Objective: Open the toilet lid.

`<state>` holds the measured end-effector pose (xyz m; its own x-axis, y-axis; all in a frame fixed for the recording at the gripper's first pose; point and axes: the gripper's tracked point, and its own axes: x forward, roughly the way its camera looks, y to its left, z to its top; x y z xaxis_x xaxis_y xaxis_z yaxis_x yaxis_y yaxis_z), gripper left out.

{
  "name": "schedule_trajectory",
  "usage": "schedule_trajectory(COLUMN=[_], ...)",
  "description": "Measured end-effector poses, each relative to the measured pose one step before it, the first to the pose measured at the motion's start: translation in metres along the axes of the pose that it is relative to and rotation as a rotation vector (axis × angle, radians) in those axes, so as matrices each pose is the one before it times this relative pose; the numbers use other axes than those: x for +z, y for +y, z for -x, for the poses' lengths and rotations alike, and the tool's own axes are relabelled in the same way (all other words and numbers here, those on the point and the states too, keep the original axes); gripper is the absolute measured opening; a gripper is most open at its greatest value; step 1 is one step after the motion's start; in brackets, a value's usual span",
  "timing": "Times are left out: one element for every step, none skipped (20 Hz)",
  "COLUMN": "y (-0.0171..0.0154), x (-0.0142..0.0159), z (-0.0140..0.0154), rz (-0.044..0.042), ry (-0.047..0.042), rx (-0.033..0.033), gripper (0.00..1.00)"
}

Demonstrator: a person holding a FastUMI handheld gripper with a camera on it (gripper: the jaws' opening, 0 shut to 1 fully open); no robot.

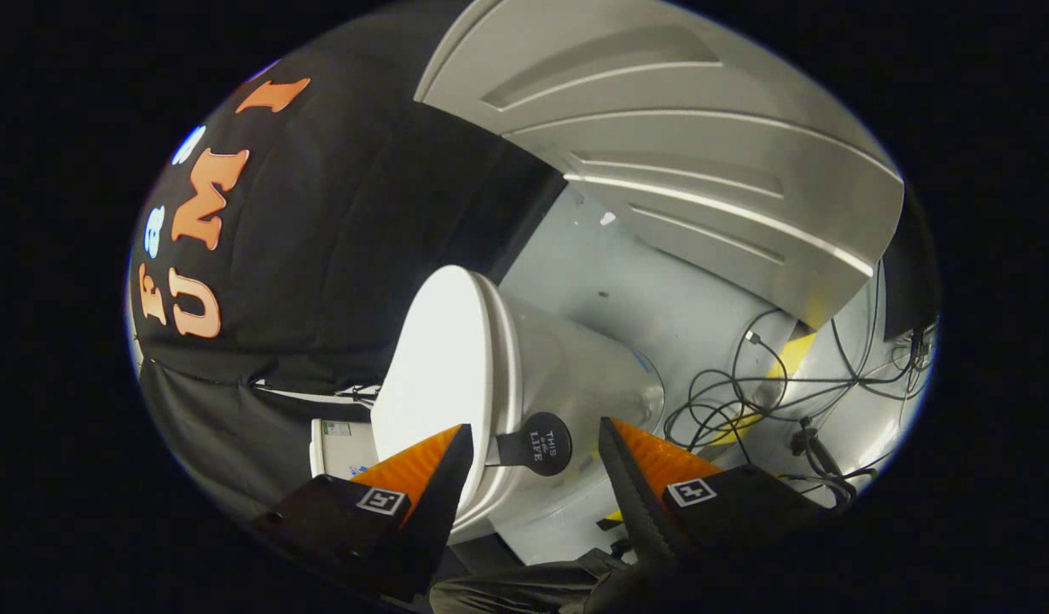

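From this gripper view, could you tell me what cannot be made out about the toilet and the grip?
- Toilet lid: its hinge end lies behind the finger.
- Round black tab between the fingers of the open gripper: neither finger touches it; how far ahead it sits is unclear.
- Toilet base: cut off below by the fingers.
- Cables: ends lost in fisheye blur.

The gripper (535,443) has two wedge-shaped fingers with toothed inner edges, spread apart. Each finger mount is a dark block; each carries a small square black-and-white marker.

The tool (535,443) is rolled steeply sideways, its two fingers (422,469) spread wide apart, gripping nothing.
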<state>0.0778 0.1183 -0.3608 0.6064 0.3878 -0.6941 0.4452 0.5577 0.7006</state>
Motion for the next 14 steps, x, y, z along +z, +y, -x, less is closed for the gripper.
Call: schedule_trajectory(y=[0.00185,0.00002,-0.00108,-0.002,-0.00232,-0.00277,-0.00088,0.00161,0.00052,-0.00024,-0.00027,0.00178,0.00468,0.00086], x=[-0.00008,-0.00148,-0.00399,-0.00567,-0.00019,0.00639,0.00268,0.00071,0.00149,-0.00081,0.00015,-0.00034,0.0005,0.00337], z=[-0.00719,-0.00496,-0.00427,-0.00265,-0.00085,0.00084,0.00356,-0.00131,-0.00105,0.00248,0.00227,-0.00478,0.01251,-0.0039], rz=[-0.00866,-0.00689,-0.01905,-0.02997,-0.02882,-0.02633,-0.0079,-0.00226,-0.00016,0.00015,-0.00308,-0.0136,-0.02101,-0.00678], ry=[0.00717,0.00798,0.01861,0.02227,0.00473,-0.01046,-0.00732,-0.00782,-0.00977,0.00521,-0.00112,-0.00665,0.00324,-0.00812], rx=[0.01398,0.00978,0.01006,0.00881,0.00277,0.00617,0.0021,0.01272,0.00071,0.00473,0.00076,0.02825,0.03124,0.01496], gripper=[0.93,0.89,0.79,0.69,0.59,0.49,0.38,0.38,0.33,0.28,0.29,0.25,0.22,0.11])
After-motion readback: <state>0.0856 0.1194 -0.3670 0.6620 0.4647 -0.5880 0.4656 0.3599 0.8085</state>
